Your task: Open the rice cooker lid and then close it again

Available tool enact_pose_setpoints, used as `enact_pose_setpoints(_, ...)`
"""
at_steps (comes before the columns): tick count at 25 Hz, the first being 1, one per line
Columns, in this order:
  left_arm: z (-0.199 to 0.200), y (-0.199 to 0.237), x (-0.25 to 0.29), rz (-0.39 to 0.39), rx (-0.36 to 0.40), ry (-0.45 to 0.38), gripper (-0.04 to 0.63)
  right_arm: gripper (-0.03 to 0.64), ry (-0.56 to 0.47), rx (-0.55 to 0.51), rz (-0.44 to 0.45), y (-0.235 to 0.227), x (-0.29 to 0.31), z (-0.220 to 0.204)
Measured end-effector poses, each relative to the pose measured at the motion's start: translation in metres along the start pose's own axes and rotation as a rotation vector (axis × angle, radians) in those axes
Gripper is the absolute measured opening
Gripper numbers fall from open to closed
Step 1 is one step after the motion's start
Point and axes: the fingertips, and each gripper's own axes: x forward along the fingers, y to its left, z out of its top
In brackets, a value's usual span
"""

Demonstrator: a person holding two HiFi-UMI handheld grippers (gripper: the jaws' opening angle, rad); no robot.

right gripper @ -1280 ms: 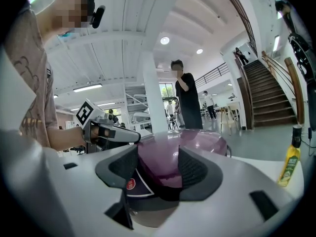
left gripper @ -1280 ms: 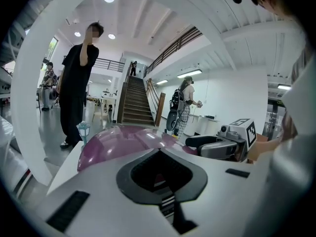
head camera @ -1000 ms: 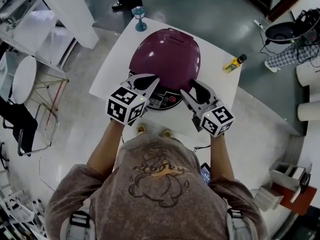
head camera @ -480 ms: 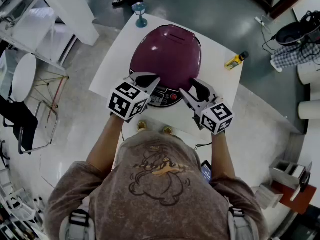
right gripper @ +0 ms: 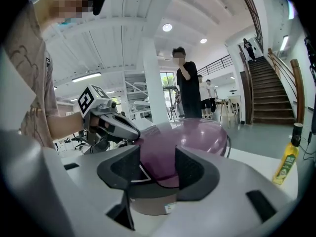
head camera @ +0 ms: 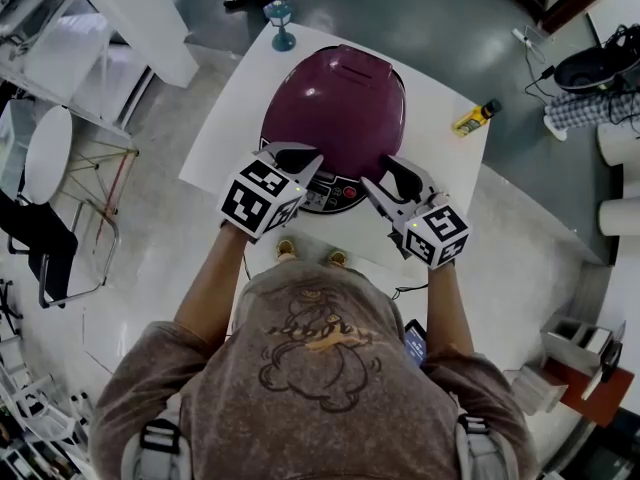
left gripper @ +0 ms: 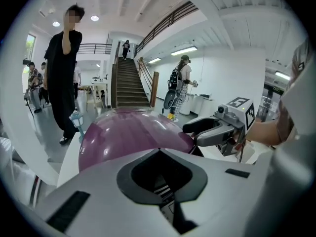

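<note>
A purple rice cooker [head camera: 335, 98], lid down, is seen at the middle of a white tabletop [head camera: 430, 88], flanked at its front by two hand-held claws. The left claw [left gripper: 159, 151] is shown clenched, its tips brought together with nothing between them, and is held just over the cooker's control panel [head camera: 335, 196] at the lid's front left edge; whether it touches cannot be made out. The right claw [right gripper: 158, 154] is held released, its jaws partly apart and grasping nothing, and is aimed at the lid's front right edge. A yellow bottle [head camera: 472, 119] and a small blue goblet [head camera: 281, 26] are set apart near the tabletop's far edges.
</note>
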Motion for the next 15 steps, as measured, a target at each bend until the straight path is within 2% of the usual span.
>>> enact_pose_setpoints(3, 0.0003, 0.0008, 0.0001, -0.023, -0.03, 0.022, 0.02, 0.212, -0.002, 0.005, -0.006, 0.0001, 0.0, 0.0005)
enact_pose_setpoints(15, -0.0023, 0.0009, 0.0009, -0.101, -0.027, 0.103, 0.02, 0.178, 0.006, 0.004, -0.045, -0.0018, 0.0023, -0.0009)
